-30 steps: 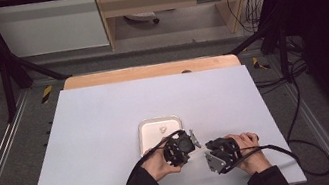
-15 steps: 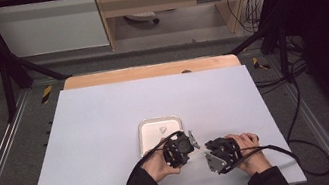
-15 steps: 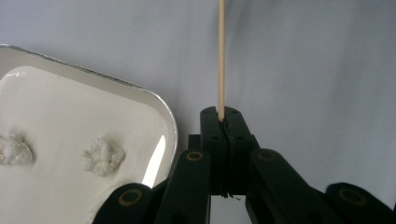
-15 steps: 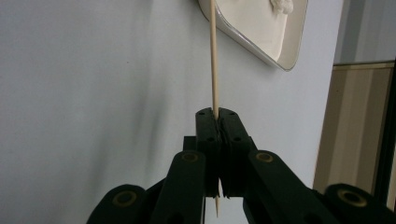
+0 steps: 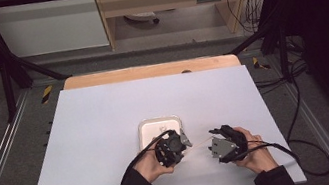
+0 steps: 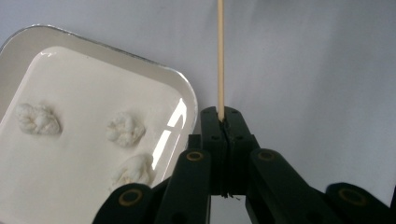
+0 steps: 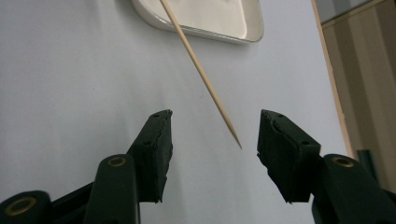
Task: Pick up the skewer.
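Pinching a thin pale wooden skewer (image 6: pixel 220 56) at one end, the left gripper (image 6: pixel 227 122) has its black jaws pressed together on the stick, which runs straight up and away from the jaw tips in the left gripper view. In the high view the left gripper (image 5: pixel 182 141) sits at the near right corner of a white rounded-square tray (image 5: pixel 147 129), and the skewer (image 5: pixel 196 145) spans the gap toward the right gripper (image 5: pixel 212 148). Jaws of the right gripper (image 7: pixel 214 135) stand apart — they have just been opening — and the skewer's (image 7: pixel 201 70) pointed tip hangs between them, touching neither pad. Inside the tray (image 6: pixel 189 100) lie three small white lumpy pieces (image 6: pixel 125 129), apart from each other. Tray (image 7: pixel 210 32) rests on a pale matte sheet-covered table (image 5: pixel 96 119) — near its front middle. Both hands are close together, near the table's front edge.
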Demonstrator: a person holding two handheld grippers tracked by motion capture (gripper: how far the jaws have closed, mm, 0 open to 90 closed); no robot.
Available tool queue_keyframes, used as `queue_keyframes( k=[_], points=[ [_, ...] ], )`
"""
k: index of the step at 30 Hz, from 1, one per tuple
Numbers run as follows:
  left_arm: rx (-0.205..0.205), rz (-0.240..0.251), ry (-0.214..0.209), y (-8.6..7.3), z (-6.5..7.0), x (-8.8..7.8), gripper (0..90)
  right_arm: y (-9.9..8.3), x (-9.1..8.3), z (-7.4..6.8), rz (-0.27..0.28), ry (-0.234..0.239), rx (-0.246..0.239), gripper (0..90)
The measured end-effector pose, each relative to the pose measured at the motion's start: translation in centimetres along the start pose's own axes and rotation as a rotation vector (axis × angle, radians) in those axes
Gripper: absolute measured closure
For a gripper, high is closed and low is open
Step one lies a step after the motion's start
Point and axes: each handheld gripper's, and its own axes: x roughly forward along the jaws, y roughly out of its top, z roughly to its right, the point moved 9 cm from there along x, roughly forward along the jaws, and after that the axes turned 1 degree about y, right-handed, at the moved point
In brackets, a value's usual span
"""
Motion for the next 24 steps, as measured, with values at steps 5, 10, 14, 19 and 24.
queue_keyframes(
  k=[5, 10, 14, 19, 24],
  points=[
    [-0.028, 0.016, -0.003, -1.0, -0.4, -0.4, 88.5, -0.8, -0.1, 0.4, 0.019, 0.011, 0.203, 31.2],
    [-0.065, 0.04, -0.009, -2.0, -0.9, -1.1, 88.5, -1.8, 0.0, 0.3, 0.033, 0.041, 0.381, 22.9],
    [-0.092, 0.073, -0.006, -2.8, -1.3, -1.7, 88.5, -2.4, 0.1, -0.1, 0.023, 0.069, 0.481, 17.0],
    [-0.139, 0.122, 0.013, -4.1, -1.9, -2.8, 88.4, -2.9, 0.2, -0.3, 0.027, 0.115, 0.632, 9.9],
    [-0.193, 0.18, 0.029, -5.5, -2.7, -3.8, 88.4, -3.1, 0.3, -0.4, 0.027, 0.142, 0.701, 4.3]
  ],
)
